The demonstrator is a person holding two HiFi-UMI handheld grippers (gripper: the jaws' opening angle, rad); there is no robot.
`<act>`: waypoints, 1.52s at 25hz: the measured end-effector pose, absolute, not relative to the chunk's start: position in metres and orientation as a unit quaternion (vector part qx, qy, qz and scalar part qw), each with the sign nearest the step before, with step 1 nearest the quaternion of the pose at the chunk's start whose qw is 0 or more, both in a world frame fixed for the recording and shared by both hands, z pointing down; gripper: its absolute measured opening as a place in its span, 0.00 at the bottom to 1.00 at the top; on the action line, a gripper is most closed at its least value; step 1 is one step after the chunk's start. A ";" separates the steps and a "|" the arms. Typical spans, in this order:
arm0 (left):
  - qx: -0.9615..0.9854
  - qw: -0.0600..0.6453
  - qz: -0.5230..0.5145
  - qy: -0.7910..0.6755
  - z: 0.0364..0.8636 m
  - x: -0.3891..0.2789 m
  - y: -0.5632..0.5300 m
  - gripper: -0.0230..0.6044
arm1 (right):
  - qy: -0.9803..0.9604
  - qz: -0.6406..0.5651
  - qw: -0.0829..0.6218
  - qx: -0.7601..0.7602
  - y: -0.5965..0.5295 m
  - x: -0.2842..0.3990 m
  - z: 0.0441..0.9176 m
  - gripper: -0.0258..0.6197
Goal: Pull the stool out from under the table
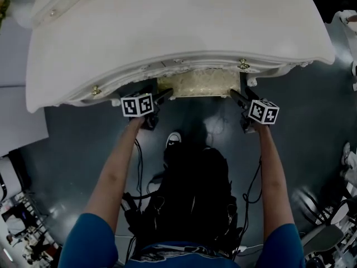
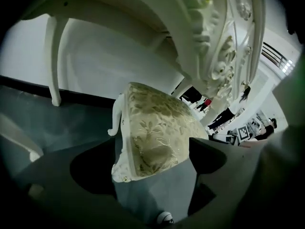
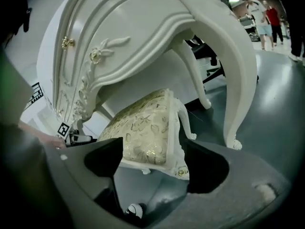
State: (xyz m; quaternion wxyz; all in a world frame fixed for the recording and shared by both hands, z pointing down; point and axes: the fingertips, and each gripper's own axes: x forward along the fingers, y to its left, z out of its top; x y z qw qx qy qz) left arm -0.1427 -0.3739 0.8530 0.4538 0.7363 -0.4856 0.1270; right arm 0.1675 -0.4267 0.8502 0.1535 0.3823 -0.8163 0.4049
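A white carved table fills the top of the head view. Under its front edge shows the stool, a white frame with a gold floral cushion. My left gripper is at the stool's left front corner and my right gripper at its right front corner. In the left gripper view the cushion reaches in between the wide jaws of the left gripper, which stands open. In the right gripper view the stool's corner lies between the jaws of the right gripper, also open, with no pad pressing on it.
The floor is dark grey. The person's shoe stands just in front of the stool. Curved white table legs stand beside the stool. White furniture is at the left, and people stand far behind.
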 end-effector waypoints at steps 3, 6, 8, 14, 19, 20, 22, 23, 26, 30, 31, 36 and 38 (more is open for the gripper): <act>0.736 0.461 0.131 -0.478 0.864 -0.144 -0.375 0.80 | -0.814 0.414 0.141 0.381 -0.437 0.163 0.855 0.67; 0.736 0.475 0.127 -0.466 0.874 -0.140 -0.375 0.80 | -0.816 0.417 0.144 0.374 -0.445 0.156 0.862 0.68; 0.736 0.483 0.115 -0.460 0.877 -0.135 -0.376 0.80 | -0.814 0.427 0.140 0.369 -0.446 0.152 0.865 0.69; 0.730 0.500 0.096 -0.456 0.879 -0.123 -0.380 0.79 | -0.800 0.474 0.101 0.353 -0.440 0.145 0.864 0.61; 0.726 0.499 0.101 -0.463 0.879 -0.121 -0.379 0.79 | -0.797 0.476 0.094 0.360 -0.438 0.149 0.864 0.59; 0.725 0.499 0.103 -0.464 0.878 -0.121 -0.379 0.79 | -0.796 0.477 0.094 0.360 -0.437 0.149 0.864 0.59; 0.724 0.497 0.107 -0.466 0.877 -0.122 -0.378 0.78 | -0.794 0.482 0.095 0.357 -0.434 0.148 0.864 0.59; 0.724 0.494 0.109 -0.468 0.877 -0.122 -0.377 0.78 | -0.793 0.484 0.096 0.357 -0.432 0.148 0.864 0.58; 0.724 0.491 0.109 -0.472 0.877 -0.121 -0.372 0.78 | -0.787 0.487 0.100 0.365 -0.424 0.151 0.866 0.58; 0.719 0.498 0.115 -0.472 0.877 -0.119 -0.357 0.78 | -0.781 0.495 0.115 0.363 -0.412 0.153 0.867 0.58; 0.718 0.498 0.117 -0.472 0.877 -0.118 -0.353 0.78 | -0.780 0.496 0.114 0.364 -0.406 0.153 0.867 0.58; 0.717 0.501 0.120 -0.469 0.880 -0.111 -0.324 0.77 | -0.776 0.501 0.121 0.365 -0.377 0.161 0.870 0.58; 0.715 0.506 0.126 -0.465 0.882 -0.109 -0.309 0.77 | -0.771 0.508 0.131 0.361 -0.362 0.163 0.873 0.58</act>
